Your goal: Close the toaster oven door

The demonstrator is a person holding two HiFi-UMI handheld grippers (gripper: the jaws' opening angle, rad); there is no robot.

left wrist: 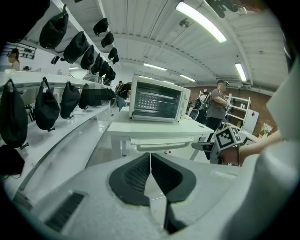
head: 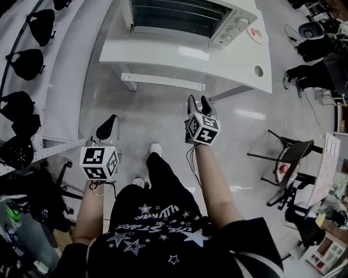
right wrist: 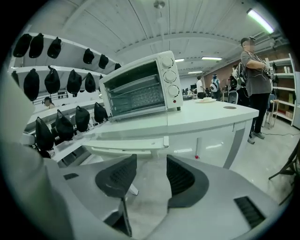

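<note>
Your left hand-held gripper with jaws pressed together, empty, your right hand-held gripper partly spread on nothing, both over the floor before the bench, toaster oven on it, door upright.

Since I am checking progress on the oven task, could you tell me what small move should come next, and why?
Probably just lower both tools to rest. The toaster oven door looks already shut, upright against the oven's front on the white table. The left tool, shut, and the right tool, open and empty, hang short of the table, touching nothing.
</note>
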